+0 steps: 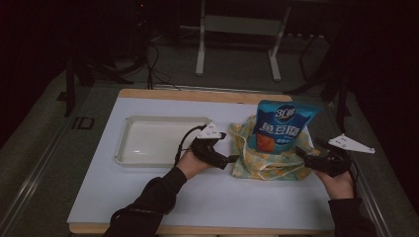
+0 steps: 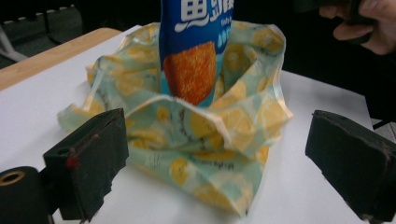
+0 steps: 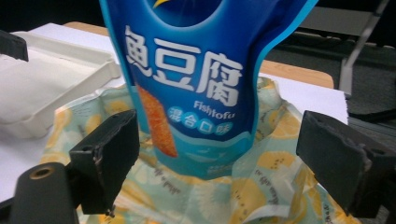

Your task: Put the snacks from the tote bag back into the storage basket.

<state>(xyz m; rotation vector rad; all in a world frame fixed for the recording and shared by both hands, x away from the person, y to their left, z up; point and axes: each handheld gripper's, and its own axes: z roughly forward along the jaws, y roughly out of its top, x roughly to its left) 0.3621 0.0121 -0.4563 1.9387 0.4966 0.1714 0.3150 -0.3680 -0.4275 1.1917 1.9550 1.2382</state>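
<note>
Nearest the person's edge of the white board (image 1: 148, 197), both hands hold their tools low. The left gripper (image 1: 223, 159) and the right gripper (image 1: 302, 154) flank a soft lemon-print, pale-green fabric bag (image 1: 257, 160) near the board's right edge, jaws spread wide and gripping nothing. A tall blue foil snack pouch (image 1: 282, 126) stands upright in the bag's open mouth. Farther left, toward the far edge, lies a shallow cream plastic tray (image 1: 126, 143). The pouch looks top-heavy; tugging the limp cloth unevenly would likely tip it over.
</note>
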